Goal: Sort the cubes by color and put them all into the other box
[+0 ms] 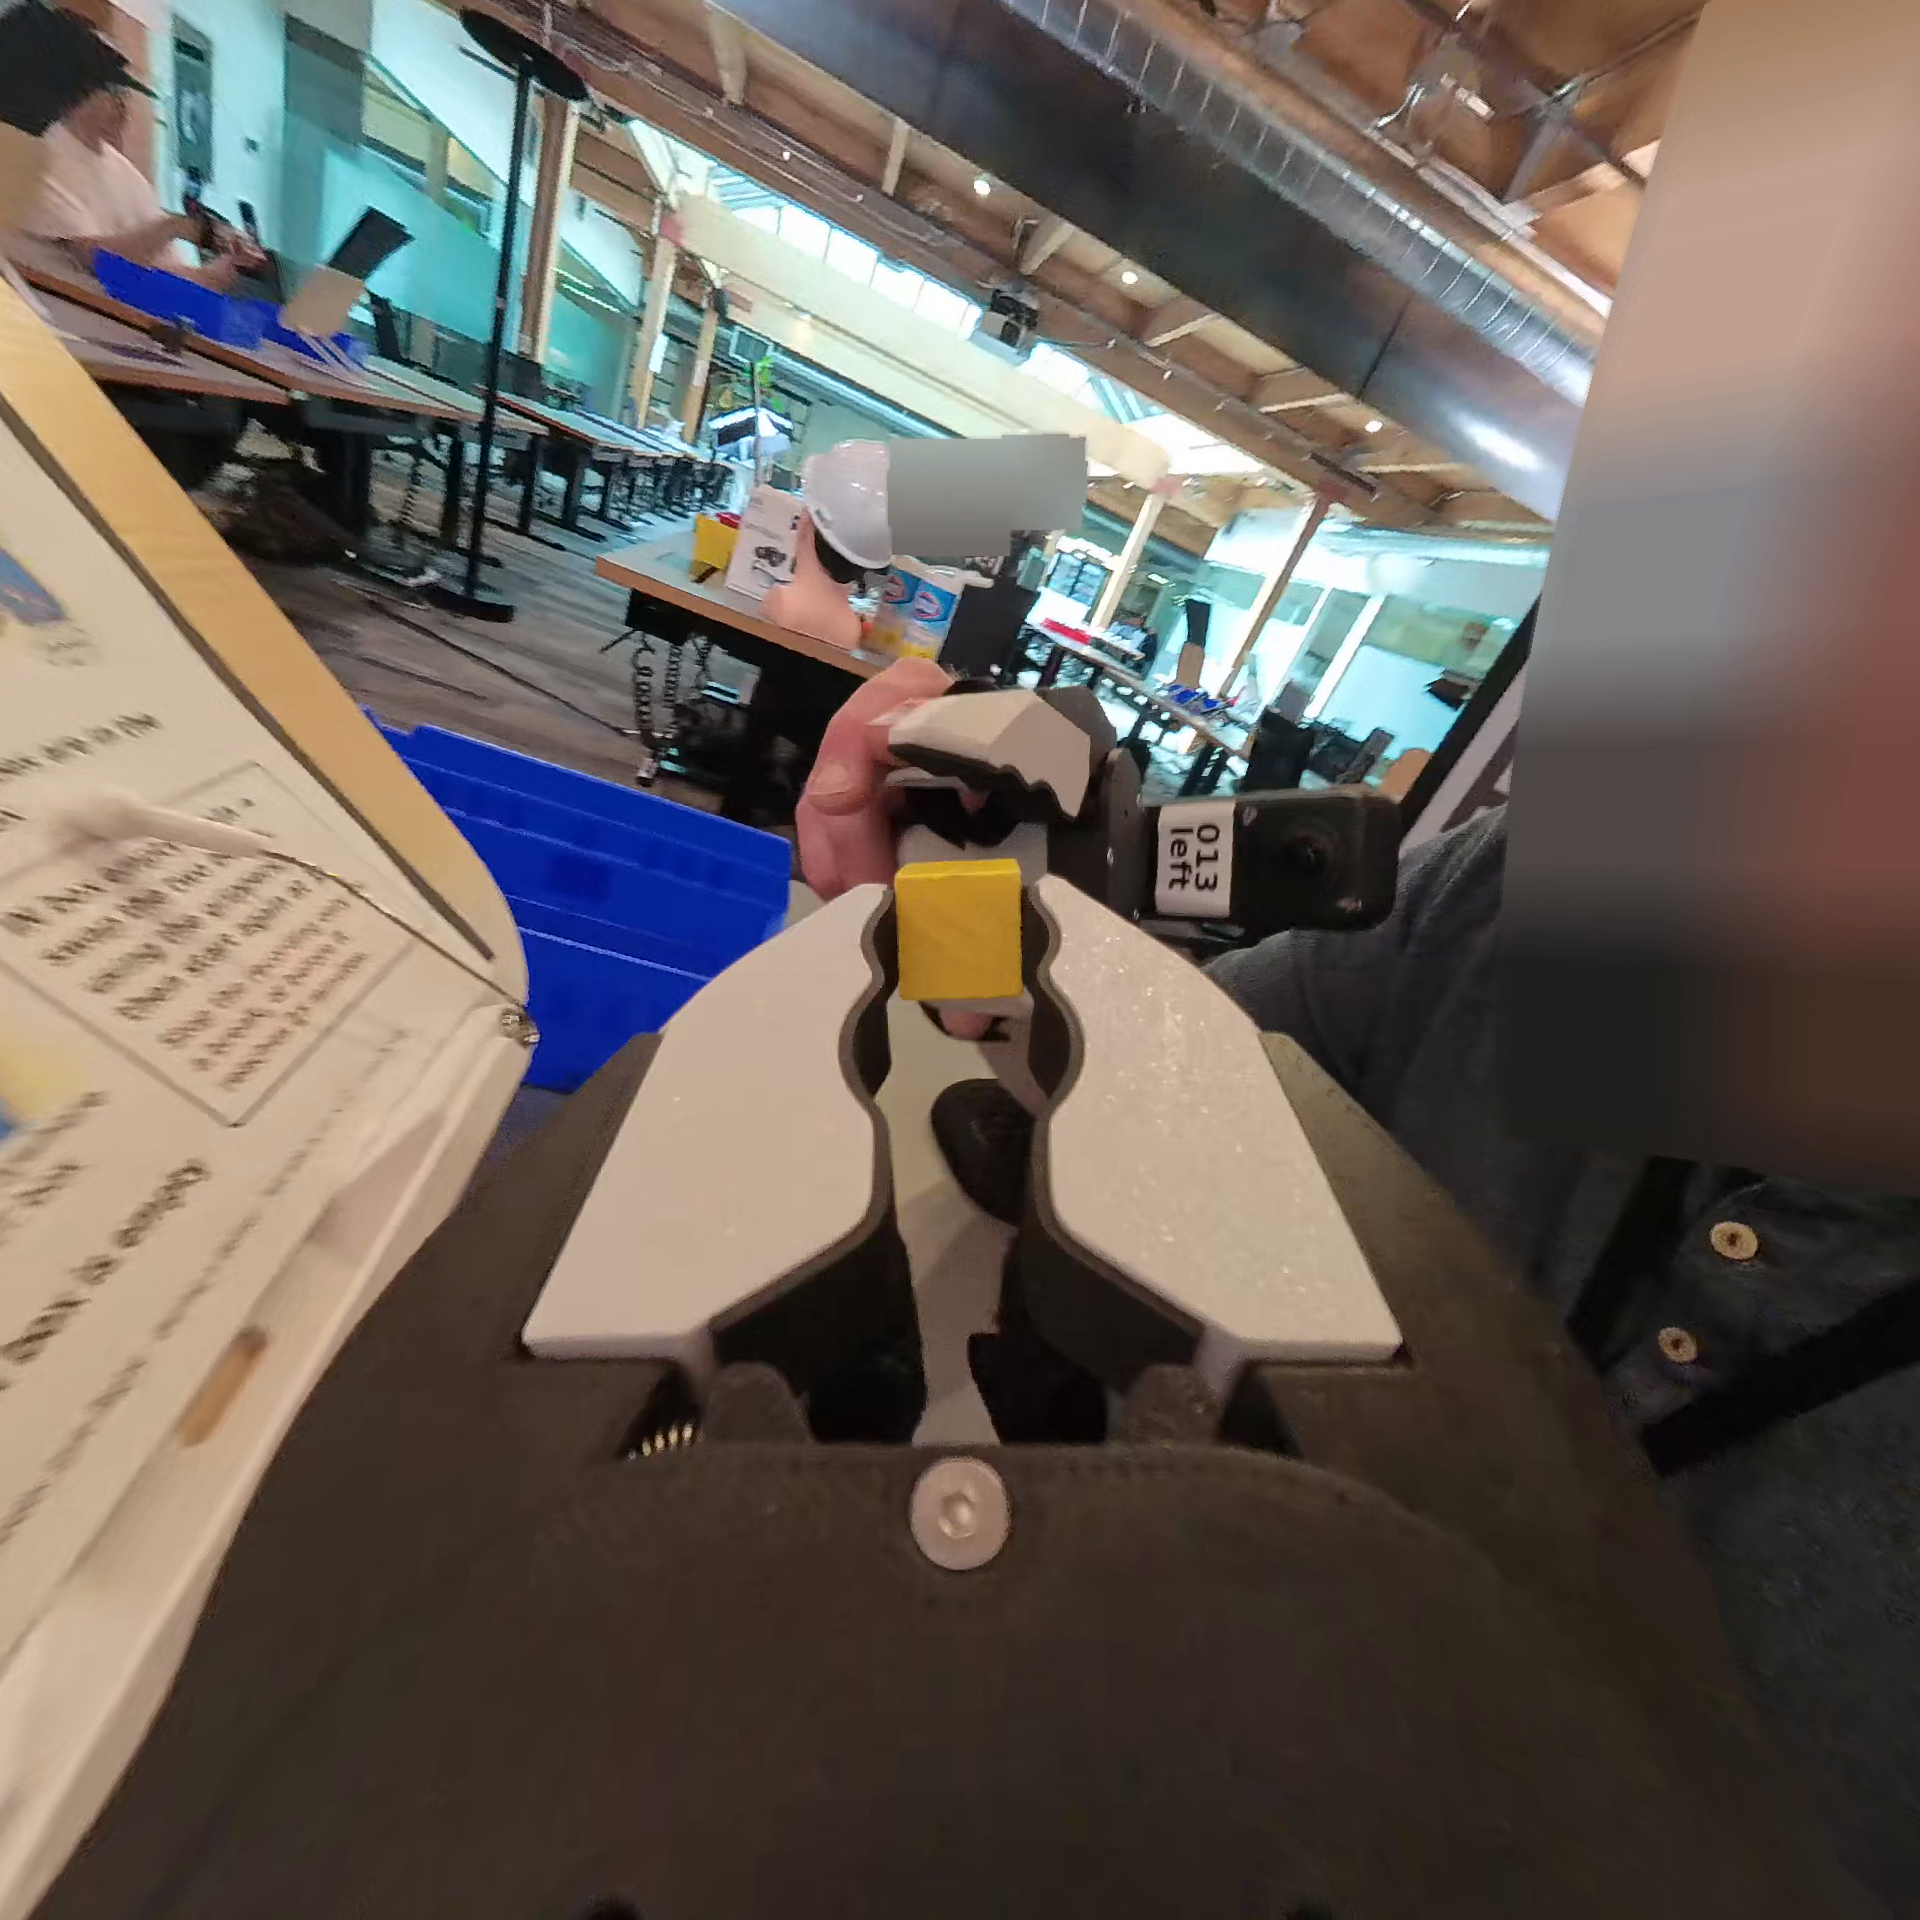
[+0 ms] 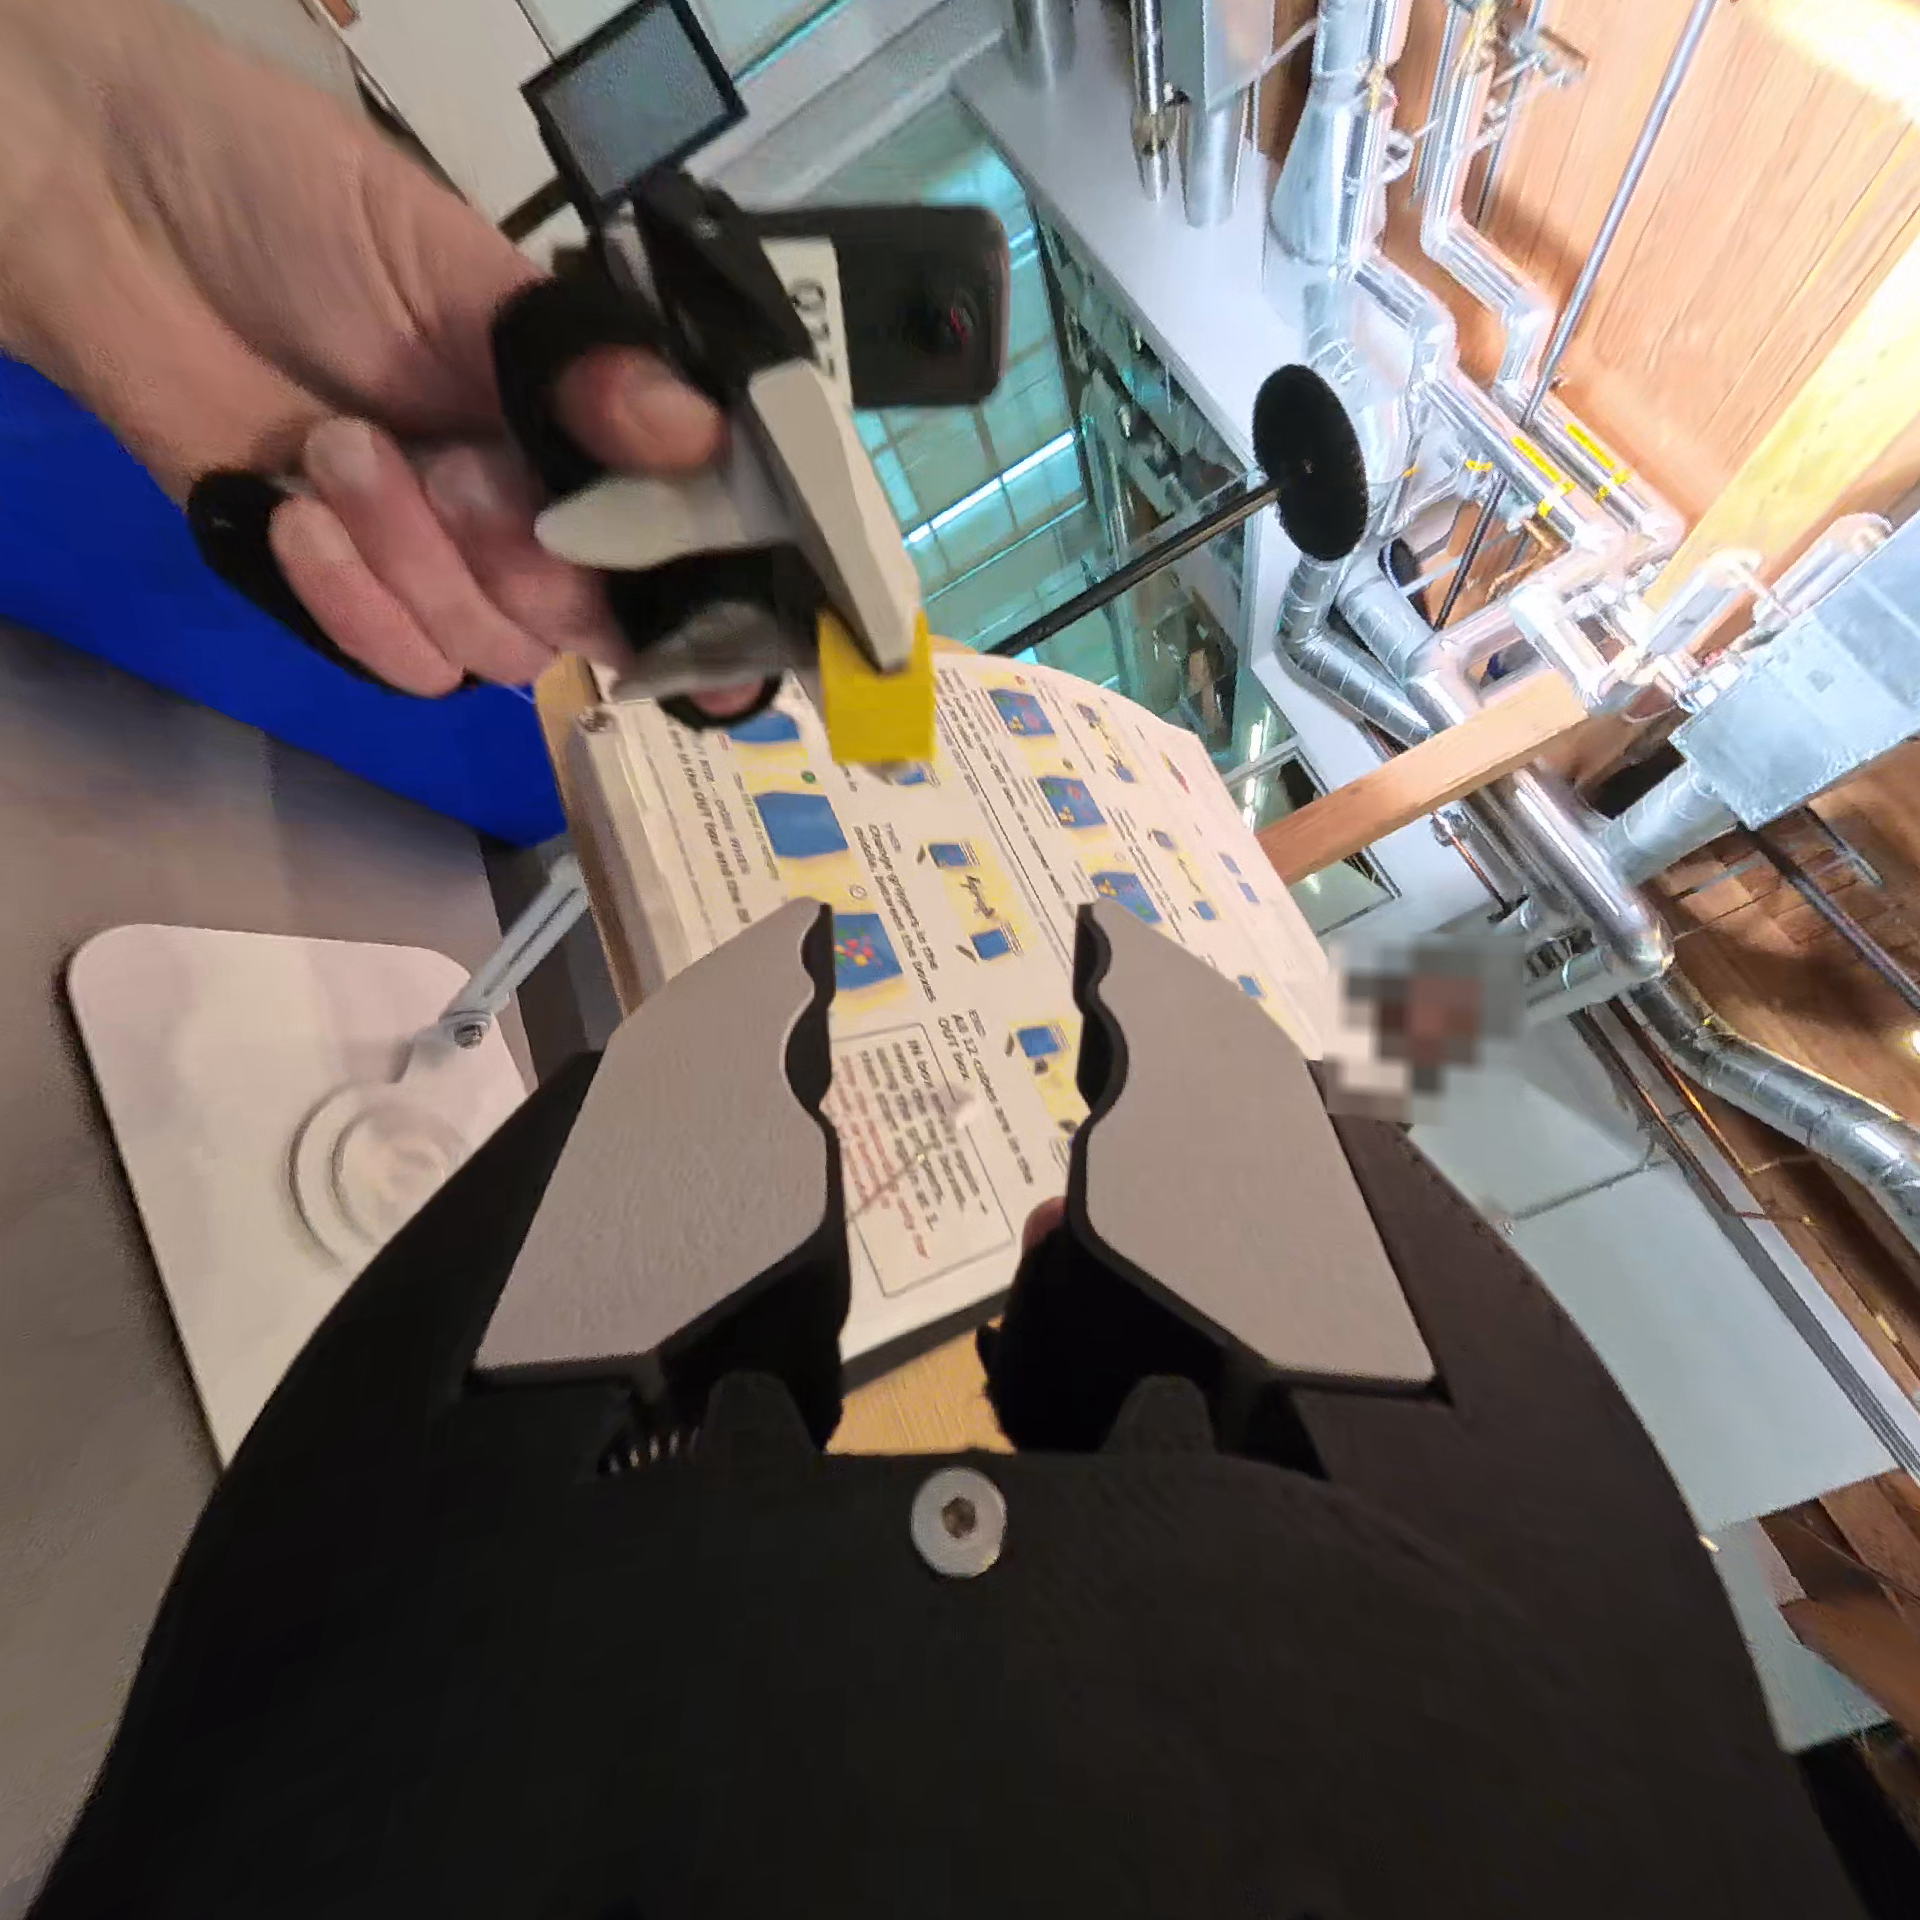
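Yellow and hard-edged, the cube (image 1: 958, 928) sits pinched between the tips of the left tongs (image 1: 956, 935), both dark wavy pads pressed flat against opposite faces, held up in the air well above the counter (image 2: 156, 810). From the right wrist view the same cube (image 2: 878, 701) shows beneath a grey finger, over the instruction sheet (image 2: 935, 935).

It looks like a small solid block of plastic or painted wood: light, stiff, not fragile, with flat matte faces and crisp corners. Faint diagonal ridges cross the near face, so it is probably not very slippery. Flat parallel faces are the place to take it, squarely and near the middle; a hold on edges or corners would likely let it twist out. The scalloped rubbery pad liners should bite well on such a face.

The right tongs (image 2: 956, 966) stand spread with nothing between them, their grey fingers smooth on top and black-lined inside. In the left wrist view they (image 1: 982, 790) hang just beyond the cube, gripped by a hand (image 1: 852, 790).

A blue bin (image 1: 592, 894) of glossy moulded plastic with ribbed walls lies past the sheet; the counter is dull grey, and a white rounded plate (image 2: 260, 1091) rests on it.
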Demonstrator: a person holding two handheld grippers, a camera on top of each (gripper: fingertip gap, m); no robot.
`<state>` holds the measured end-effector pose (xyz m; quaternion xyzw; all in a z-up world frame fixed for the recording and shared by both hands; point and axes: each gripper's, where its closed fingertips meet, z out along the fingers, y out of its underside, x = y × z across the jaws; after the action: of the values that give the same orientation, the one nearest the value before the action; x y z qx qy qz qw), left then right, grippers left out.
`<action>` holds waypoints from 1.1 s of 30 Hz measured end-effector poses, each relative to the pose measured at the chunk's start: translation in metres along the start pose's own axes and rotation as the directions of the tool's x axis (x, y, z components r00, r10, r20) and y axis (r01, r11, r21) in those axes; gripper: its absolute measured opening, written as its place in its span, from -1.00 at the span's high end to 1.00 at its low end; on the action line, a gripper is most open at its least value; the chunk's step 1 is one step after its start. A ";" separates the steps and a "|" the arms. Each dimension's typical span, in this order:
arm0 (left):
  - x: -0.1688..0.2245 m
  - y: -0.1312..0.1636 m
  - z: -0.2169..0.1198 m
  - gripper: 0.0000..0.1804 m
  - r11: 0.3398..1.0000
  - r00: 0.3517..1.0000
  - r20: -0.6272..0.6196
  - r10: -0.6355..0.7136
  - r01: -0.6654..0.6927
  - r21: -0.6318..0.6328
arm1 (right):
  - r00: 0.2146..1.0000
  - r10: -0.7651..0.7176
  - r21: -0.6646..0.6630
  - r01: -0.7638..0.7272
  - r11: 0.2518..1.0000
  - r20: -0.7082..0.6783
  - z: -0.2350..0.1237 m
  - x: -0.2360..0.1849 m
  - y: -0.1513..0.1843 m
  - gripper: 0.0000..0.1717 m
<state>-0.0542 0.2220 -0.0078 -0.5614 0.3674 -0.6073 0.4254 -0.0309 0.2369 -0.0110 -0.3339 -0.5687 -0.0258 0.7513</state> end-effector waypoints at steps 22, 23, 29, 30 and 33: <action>0.008 0.011 0.019 0.87 0.996 0.990 -0.112 -0.082 0.087 0.036 | 1.000 -0.013 0.034 0.014 0.999 -0.021 -0.009 0.008 -0.005 0.73; 0.009 0.006 0.014 1.00 0.997 0.993 -0.104 -0.052 0.057 0.051 | 0.999 0.001 -0.005 -0.001 1.000 -0.044 -0.013 0.023 0.008 0.73; 0.005 -0.007 -0.003 1.00 0.998 0.998 0.011 0.054 -0.054 0.037 | 0.953 0.142 -0.419 -0.248 0.873 -0.268 -0.065 0.109 0.156 0.73; 0.004 -0.007 -0.004 1.00 0.998 0.998 0.020 0.058 -0.059 0.032 | 0.942 0.176 -0.487 -0.301 0.820 -0.285 -0.075 0.110 0.184 0.73; 0.001 -0.005 -0.005 1.00 0.997 0.996 0.047 0.071 -0.072 0.013 | 0.897 0.237 -0.603 -0.428 0.673 -0.373 -0.100 0.109 0.252 0.73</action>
<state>-0.0596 0.2224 -0.0030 -0.5589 0.3728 -0.5810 0.4594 0.1969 0.4162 -0.0483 -0.6739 -0.3441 -0.1347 0.6398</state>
